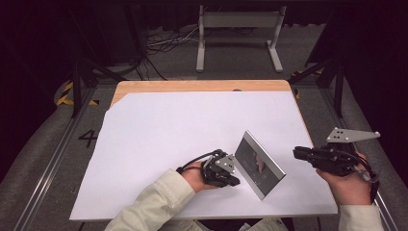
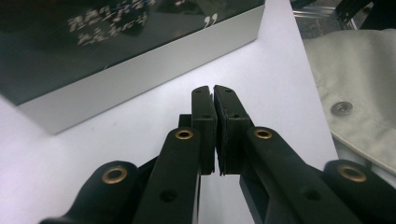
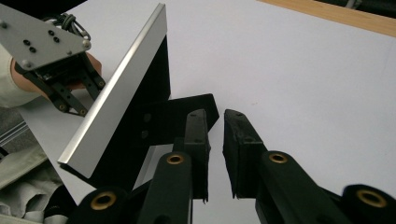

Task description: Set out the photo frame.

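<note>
A silver-rimmed picture frame with a dark glossy front stands tilted on the white sheet, propped on a black back stand. My left gripper sits on the sheet just in front of the frame's face. In the left gripper view its jaws are nearly together with a thin slit and nothing between them, and the frame's lower rim is just ahead. My right gripper hovers behind the frame at the right. Its jaws stand a little apart and empty, close to the back stand.
The white sheet covers most of the wooden table. A grey metal stand and cables lie on the floor beyond. A pale sleeve lies close to the left gripper's right side.
</note>
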{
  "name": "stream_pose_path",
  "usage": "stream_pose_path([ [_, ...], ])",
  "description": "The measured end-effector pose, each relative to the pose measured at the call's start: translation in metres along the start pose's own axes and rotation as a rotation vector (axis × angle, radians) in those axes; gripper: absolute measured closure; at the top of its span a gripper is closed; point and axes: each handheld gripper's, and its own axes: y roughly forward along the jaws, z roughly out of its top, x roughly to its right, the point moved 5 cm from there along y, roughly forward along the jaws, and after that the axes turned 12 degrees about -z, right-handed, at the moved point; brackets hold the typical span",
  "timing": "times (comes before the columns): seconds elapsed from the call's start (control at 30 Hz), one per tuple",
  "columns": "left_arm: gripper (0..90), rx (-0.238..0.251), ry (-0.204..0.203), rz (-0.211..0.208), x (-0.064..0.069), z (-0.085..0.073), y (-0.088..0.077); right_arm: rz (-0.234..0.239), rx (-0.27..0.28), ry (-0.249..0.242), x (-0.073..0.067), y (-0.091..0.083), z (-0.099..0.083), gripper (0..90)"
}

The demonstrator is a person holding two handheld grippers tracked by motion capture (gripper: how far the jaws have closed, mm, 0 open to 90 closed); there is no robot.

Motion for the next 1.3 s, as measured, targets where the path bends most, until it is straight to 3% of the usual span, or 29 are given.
stream_pose_path([
  [0.6,86.4,0.023,-0.054,0.045,-0.004,-0.031,-0.035,0.004,-0.047,-0.019,-0.012,-0.013,0.007,73.7],
  [0.67,85.7,0.029,-0.058,0.054,-0.003,-0.034,-0.039,0.014,-0.067,0.009,-0.015,-0.011,0.009,71.9],
  [0.87,85.6,0.035,-0.064,0.071,-0.004,-0.037,-0.045,0.013,-0.087,0.018,-0.018,-0.012,0.014,72.0],
  [1.3,85.4,0.054,-0.081,0.101,-0.007,-0.04,-0.054,-0.025,-0.187,0.051,-0.027,-0.014,0.03,68.2],
])
